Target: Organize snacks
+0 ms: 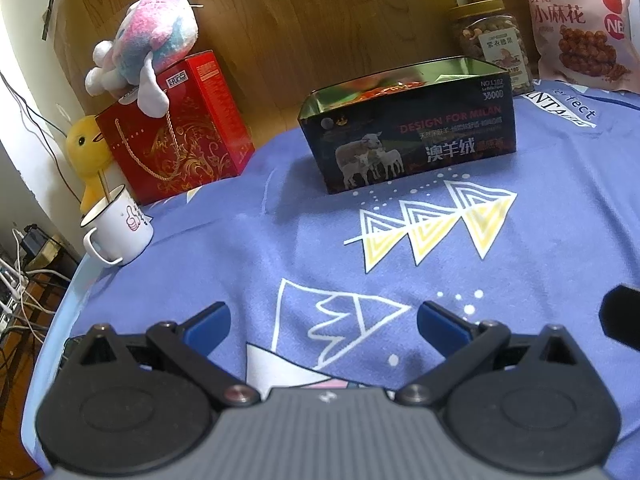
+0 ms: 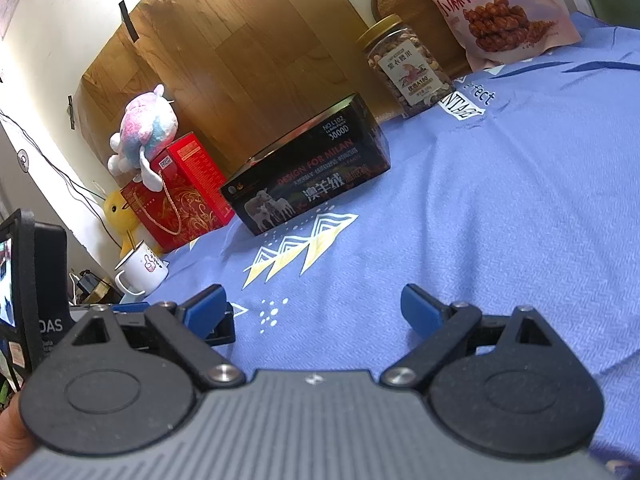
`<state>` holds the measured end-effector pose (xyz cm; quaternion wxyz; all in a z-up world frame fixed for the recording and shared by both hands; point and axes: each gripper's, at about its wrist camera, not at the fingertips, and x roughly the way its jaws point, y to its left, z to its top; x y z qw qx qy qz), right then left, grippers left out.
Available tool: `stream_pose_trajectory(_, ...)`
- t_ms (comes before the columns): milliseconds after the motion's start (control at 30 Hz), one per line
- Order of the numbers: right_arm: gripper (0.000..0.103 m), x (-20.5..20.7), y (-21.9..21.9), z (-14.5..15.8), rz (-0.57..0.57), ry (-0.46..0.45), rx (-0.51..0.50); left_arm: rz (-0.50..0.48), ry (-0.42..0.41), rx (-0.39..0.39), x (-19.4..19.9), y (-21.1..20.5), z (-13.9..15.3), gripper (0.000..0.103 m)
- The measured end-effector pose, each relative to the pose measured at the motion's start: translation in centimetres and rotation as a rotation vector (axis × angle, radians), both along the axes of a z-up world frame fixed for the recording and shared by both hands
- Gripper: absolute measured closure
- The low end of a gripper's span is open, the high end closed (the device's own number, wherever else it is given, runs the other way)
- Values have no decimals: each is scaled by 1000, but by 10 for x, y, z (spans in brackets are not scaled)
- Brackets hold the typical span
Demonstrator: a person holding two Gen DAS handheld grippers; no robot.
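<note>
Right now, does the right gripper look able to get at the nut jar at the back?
Probably yes. The right gripper is open, and bare blue cloth lies between it and the nut jar; the black tin sits off to the left.

Ahead of my left gripper (image 1: 323,322), jaws spread and empty, the blue cloth (image 1: 240,248) lay bare all the way to the black tin (image 1: 408,136), which blocked the straight path forward. To its far left the white mug (image 1: 118,228), red gift box (image 1: 176,132) and plush toys crowded the table edge. Ahead and to the right, the nut jar (image 1: 490,42) and pink snack bag (image 1: 580,28) closed off the back. My right gripper (image 2: 312,306), also spread, had open cloth ahead and to its right; the other gripper's body sat close on its left.
</note>
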<state>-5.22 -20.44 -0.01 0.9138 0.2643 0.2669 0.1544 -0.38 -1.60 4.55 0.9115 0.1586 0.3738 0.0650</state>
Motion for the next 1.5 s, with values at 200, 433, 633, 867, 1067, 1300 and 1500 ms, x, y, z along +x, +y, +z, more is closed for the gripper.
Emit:
stream_pose_trajectory(200, 7, 0, 0, 0, 0, 3, 4, 5, -3, 6, 0, 0, 0, 0)
stream_pose_trajectory(433, 7, 0, 0, -1, 0, 3, 5, 6, -8, 13, -1, 0, 0, 0)
stream_pose_trajectory(633, 7, 0, 0, -1, -1, 3, 5, 9, -8, 7, -1, 0, 1, 0)
stream_pose_trajectory(867, 7, 0, 0, -1, 0, 2, 4, 12, -14, 8, -1, 0, 2, 0)
stream_pose_trajectory(1067, 7, -1, 1, 1, 3, -3, -1, 14, -23, 3, -1, 0, 4, 0)
stream_pose_trajectory(1300, 7, -1, 1, 3, 7, -13, -6, 8, -29, -2, -2, -2, 6, 0)
stream_pose_trajectory(1500, 7, 0, 2, 6, 10, -17, -9, 5, -36, -9, -1, -2, 9, 0)
